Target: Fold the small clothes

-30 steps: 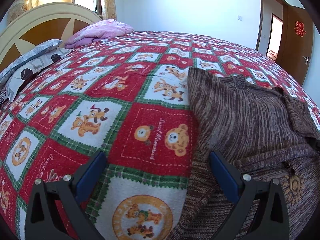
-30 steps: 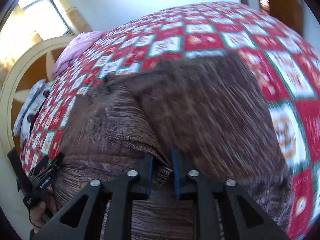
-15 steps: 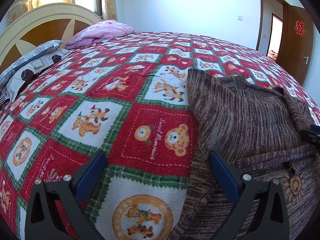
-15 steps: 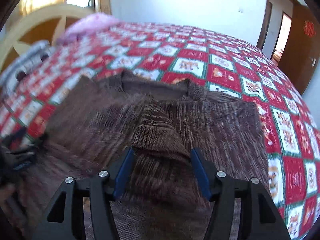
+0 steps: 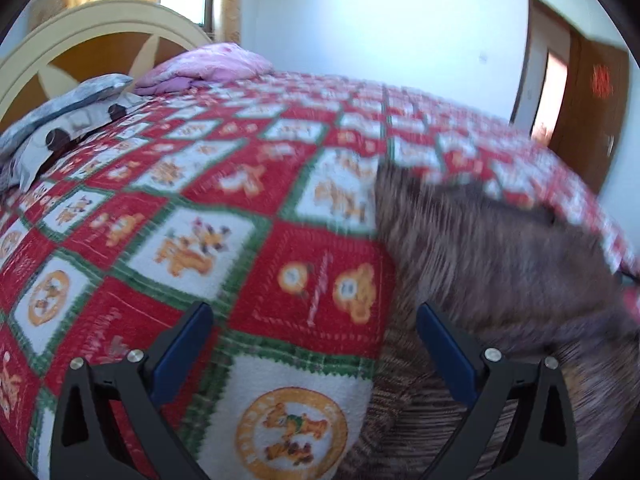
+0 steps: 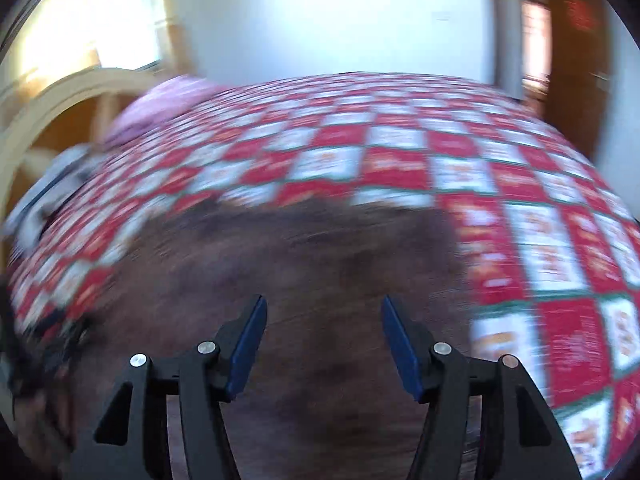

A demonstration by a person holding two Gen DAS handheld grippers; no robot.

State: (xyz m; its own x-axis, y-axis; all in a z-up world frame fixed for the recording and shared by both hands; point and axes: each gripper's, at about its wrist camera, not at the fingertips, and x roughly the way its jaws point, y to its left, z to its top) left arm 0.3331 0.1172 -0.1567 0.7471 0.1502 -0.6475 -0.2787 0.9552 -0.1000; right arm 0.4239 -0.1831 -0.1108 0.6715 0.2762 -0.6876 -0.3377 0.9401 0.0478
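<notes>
Both tools, left [image 5: 314, 326] and right [image 6: 323, 316], gape wide and hold nothing above the brown sweater [image 6: 304, 264].

The sweater [image 5: 492, 248] lies on the blanket [image 5: 208, 216], which covers the bed. In the left wrist view the sweater is at the right and near, and the left gripper [image 5: 316, 344] stands over its left edge, one finger over the blanket and one over the sweater. At the far left are the pillows [image 5: 72, 108] and, behind them, the headboard [image 5: 88, 40]. The door [image 5: 592, 104] is far right. In the right wrist view the right gripper [image 6: 323, 336] is over the sweater [image 6: 304, 264], and the blanket [image 6: 560, 240] extends to the right and far side.
</notes>
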